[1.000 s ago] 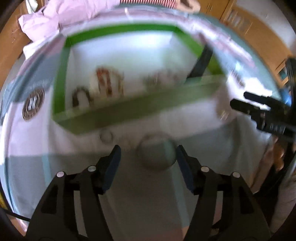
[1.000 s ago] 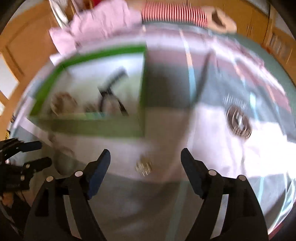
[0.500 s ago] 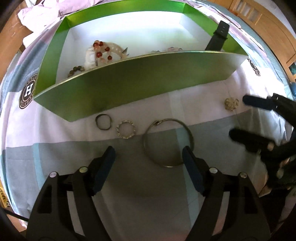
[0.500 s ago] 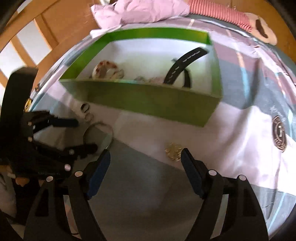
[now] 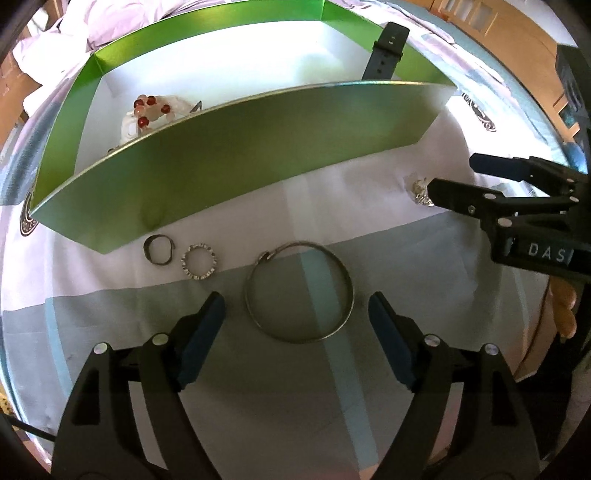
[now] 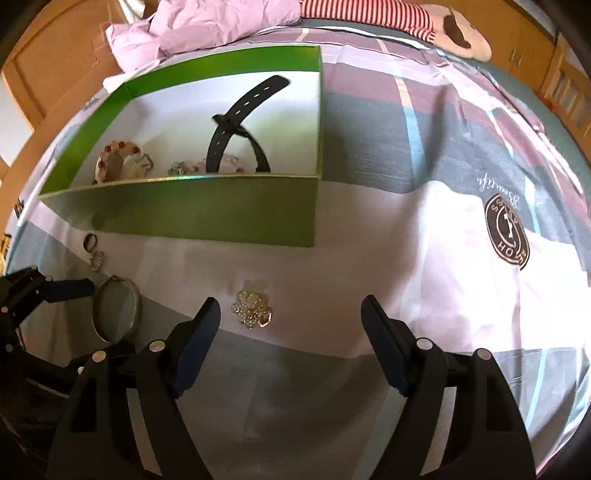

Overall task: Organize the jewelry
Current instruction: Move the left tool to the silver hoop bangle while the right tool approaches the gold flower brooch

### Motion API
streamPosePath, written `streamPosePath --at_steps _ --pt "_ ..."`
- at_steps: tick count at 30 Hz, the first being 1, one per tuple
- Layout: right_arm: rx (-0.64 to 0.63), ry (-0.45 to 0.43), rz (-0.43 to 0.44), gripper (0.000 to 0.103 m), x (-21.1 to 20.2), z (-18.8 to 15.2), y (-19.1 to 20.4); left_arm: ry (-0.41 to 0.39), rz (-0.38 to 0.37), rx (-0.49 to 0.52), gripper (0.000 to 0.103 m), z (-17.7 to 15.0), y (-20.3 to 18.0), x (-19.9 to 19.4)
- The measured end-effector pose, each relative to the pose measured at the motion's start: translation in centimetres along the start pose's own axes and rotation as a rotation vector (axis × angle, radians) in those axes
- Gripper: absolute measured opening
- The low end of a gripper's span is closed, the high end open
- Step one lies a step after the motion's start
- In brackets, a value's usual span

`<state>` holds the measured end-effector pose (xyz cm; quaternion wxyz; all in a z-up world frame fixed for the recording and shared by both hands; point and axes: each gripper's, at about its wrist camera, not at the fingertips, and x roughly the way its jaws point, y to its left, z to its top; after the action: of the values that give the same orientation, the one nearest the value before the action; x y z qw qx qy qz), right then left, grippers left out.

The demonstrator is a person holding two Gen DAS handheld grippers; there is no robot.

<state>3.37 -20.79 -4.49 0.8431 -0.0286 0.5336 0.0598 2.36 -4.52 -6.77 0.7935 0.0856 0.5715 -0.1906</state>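
A green box with a white floor lies on the bedspread; it holds a red-beaded bracelet, a black strap and small pieces. In front of it lie a dark ring, a sparkly ring, a metal bangle and a flower brooch. My left gripper is open, its fingers either side of the bangle's near half. My right gripper is open just behind the brooch, which lies nearer its left finger; it also shows in the left wrist view.
The patchwork bedspread has a round logo. Pink crumpled cloth and a striped soft toy lie behind the box. Wooden furniture surrounds the bed.
Both grippers have come down and forward toward the bedspread: the left now brackets the bangle, the right has closed in on the brooch. Both stay open.
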Motion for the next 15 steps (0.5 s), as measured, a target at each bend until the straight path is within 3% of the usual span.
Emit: streamPosePath --at_steps 10,15 --pt "-0.033 0.031 -0.029 0.077 0.9 -0.2 0.9 0.002 0.033 0.007 0.082 1.0 -2.0 1.2" --pt "-0.049 0.045 -0.042 0.077 1.3 -0.4 1.3 -0.008 0.093 -0.074 0.083 1.1 -0.3 1.1"
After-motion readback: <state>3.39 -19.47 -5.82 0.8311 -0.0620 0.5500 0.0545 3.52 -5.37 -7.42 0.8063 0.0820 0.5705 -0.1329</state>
